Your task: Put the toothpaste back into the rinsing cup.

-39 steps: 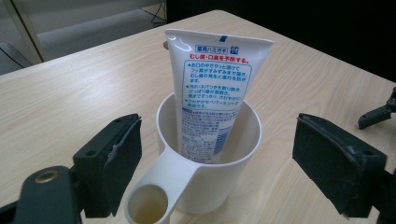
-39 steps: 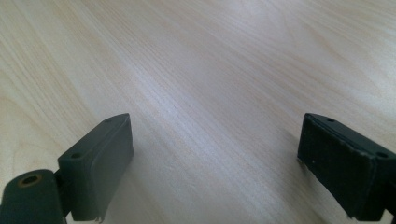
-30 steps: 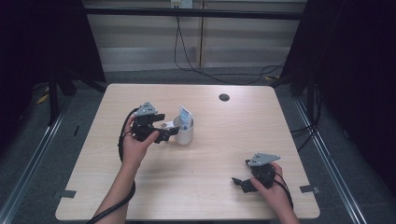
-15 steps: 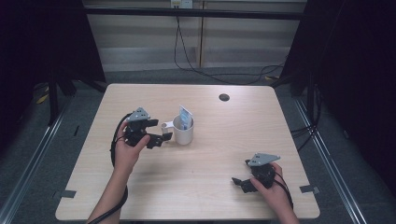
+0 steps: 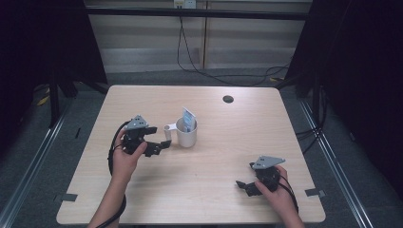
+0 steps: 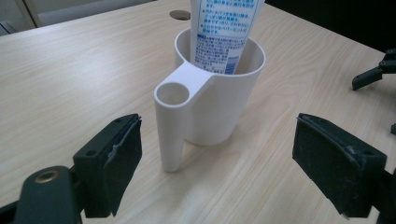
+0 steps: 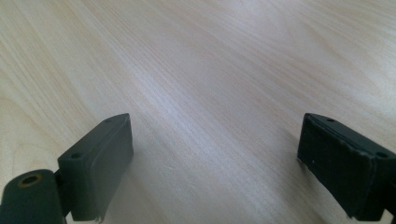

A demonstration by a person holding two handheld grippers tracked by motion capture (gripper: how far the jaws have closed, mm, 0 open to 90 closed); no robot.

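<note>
Left hand-held gripper (image 5: 159,144) sits left of centre on the counter (image 5: 228,142), jaws spread wide, gripping nothing. Its pads (image 6: 116,158) flank the handle post of the white cup (image 5: 187,133) with clear gaps on both sides; no contact. Cup stands upright near the counter's middle, slightly toward the far edge, handle pointing at the left hand-held gripper. A blue-and-white tube (image 5: 189,118) stands inside the cup, leaning on the rim; the print is likely toothpaste labelling but too small to read. Right hand-held gripper (image 5: 247,185) rests near the counter's near-right corner, well apart from the cup, jaws spread, bare wood between them. Dark round cable hole (image 5: 228,99) near the far edge.
</note>
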